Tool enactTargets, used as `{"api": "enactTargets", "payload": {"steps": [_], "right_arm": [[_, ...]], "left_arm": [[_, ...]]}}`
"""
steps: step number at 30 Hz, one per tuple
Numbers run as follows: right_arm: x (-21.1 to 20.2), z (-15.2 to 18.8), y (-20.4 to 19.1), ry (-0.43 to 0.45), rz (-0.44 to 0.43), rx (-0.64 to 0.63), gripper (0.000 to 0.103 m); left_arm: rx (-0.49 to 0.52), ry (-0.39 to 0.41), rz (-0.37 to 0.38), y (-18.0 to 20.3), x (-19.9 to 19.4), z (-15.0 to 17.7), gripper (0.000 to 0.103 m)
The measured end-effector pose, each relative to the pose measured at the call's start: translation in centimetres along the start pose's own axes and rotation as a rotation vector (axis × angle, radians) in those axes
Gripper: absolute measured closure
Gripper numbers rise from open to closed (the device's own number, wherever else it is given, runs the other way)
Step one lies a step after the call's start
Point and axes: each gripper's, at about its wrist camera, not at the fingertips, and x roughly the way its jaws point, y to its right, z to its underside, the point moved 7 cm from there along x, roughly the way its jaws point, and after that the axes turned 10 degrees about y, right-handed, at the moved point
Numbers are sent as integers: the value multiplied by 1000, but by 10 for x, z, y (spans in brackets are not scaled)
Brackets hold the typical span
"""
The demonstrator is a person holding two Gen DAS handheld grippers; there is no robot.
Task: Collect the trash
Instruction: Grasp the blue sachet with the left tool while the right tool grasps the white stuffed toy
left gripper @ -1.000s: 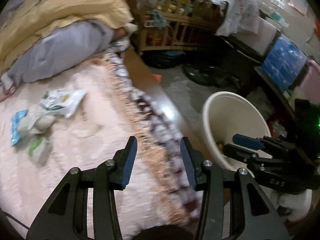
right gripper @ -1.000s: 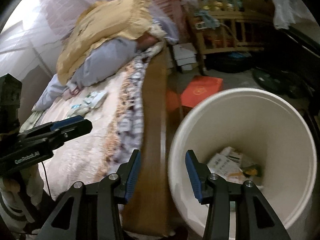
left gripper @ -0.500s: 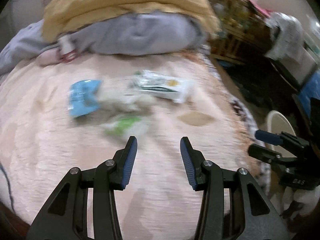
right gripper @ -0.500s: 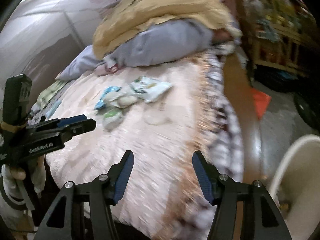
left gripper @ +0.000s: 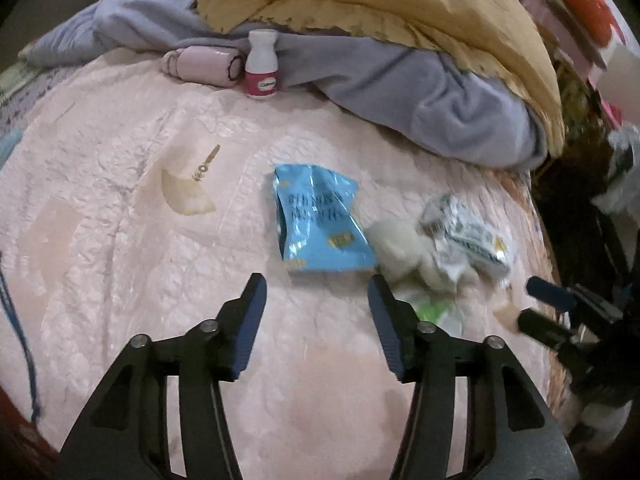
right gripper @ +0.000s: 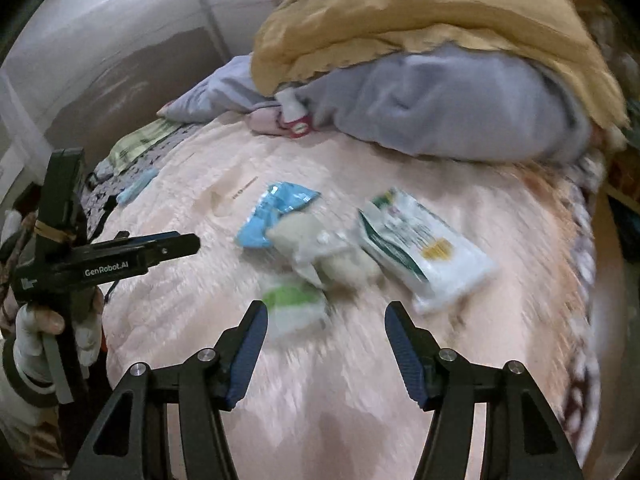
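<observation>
- My left gripper (left gripper: 316, 300) is opening its fingers, nothing between them; my right gripper (right gripper: 326, 328) stands half open and empty.
- Nearest is the green wrapper (right gripper: 294, 304), then the wad (right gripper: 320, 252), the blue packet (left gripper: 320, 220) and the white pack (right gripper: 424, 248), mid-bed toward its right edge.
- Risk: soft bed (left gripper: 120, 240); I may pinch the cover or grab two pieces.
- Far: a bottle (left gripper: 262, 64), contents unseen. No bin visible.
</observation>
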Motion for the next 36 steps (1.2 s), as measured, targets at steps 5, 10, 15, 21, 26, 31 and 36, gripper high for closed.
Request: {"api": "enactTargets", "payload": {"steps": [5, 10, 15, 21, 26, 31, 36], "right_arm": [[53, -12, -17, -44, -25, -149, 44], [102, 0, -6, -145, 104, -306, 44], [100, 1, 4, -108, 34, -182, 55], [57, 0, 5, -35, -37, -63, 58], [22, 9, 11, 14, -49, 25, 59], [5, 16, 13, 24, -37, 66, 59], [-2, 24, 10, 17, 3, 70, 59]], "left_arm": [[-52, -4, -4, -14, 28, -15, 44], [-76, -28, 10, -20, 64, -26, 43], [-59, -49, 1, -14, 94, -30, 40], [-28, -75, -8, -5, 118, -24, 38], [1, -65, -9, -5, 115, -15, 45], [13, -48, -11, -3, 93, -10, 49], [34, -14, -4, 6, 62, -8, 49]]}}
